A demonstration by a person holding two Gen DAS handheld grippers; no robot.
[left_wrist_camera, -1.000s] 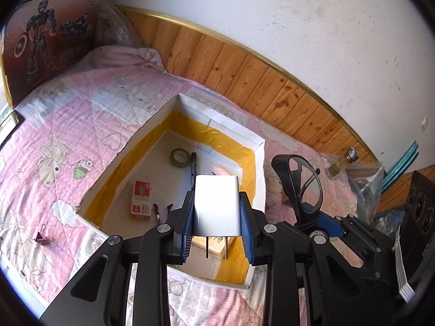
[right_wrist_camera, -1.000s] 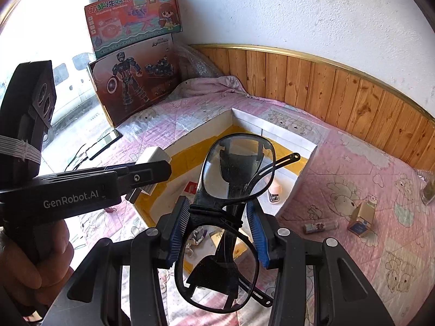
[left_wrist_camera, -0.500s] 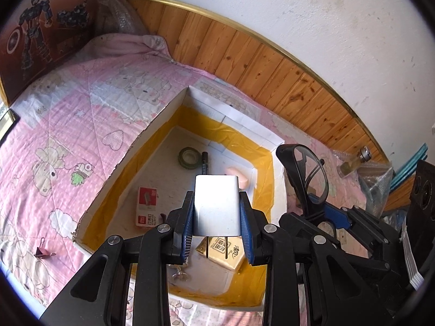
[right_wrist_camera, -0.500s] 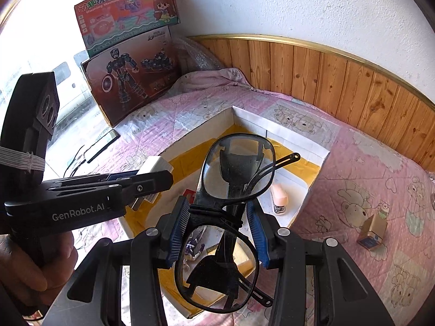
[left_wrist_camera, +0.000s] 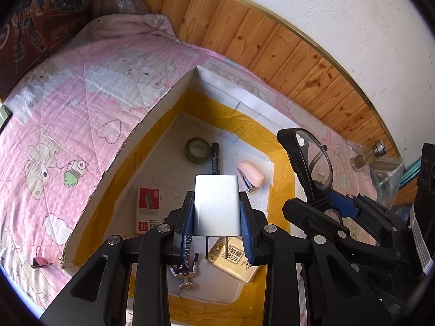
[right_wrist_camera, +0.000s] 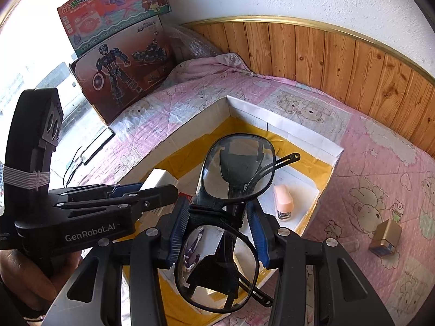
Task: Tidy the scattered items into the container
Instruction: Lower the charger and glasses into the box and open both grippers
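Observation:
My left gripper point(left_wrist_camera: 217, 209) is shut on a white charger plug point(left_wrist_camera: 217, 201), prongs pointing back, and hangs over the near half of the white box point(left_wrist_camera: 152, 114) lined with yellow tape. My right gripper point(right_wrist_camera: 217, 217) is shut on black-framed glasses point(right_wrist_camera: 236, 168) at the bridge, above the box's near right part; the glasses point(left_wrist_camera: 312, 160) also show in the left wrist view. In the box lie a tape roll point(left_wrist_camera: 197, 150), a marker point(left_wrist_camera: 215, 157), a pink stapler point(left_wrist_camera: 251, 176), a red-white staple box point(left_wrist_camera: 148, 209) and a yellow packet point(left_wrist_camera: 236, 263).
The box sits on a pink quilt point(left_wrist_camera: 81, 108). On the quilt lie a binder clip point(left_wrist_camera: 40, 260), a small gold box point(right_wrist_camera: 386, 237) and a phone point(right_wrist_camera: 98, 142). Toy boxes point(right_wrist_camera: 122, 73) lean at the back left. A small bottle point(left_wrist_camera: 367, 154) rests by the wood panelling.
Both grippers have moved forward and down towards the box, which now looks nearer and larger. Their holds on the charger and the glasses are unchanged.

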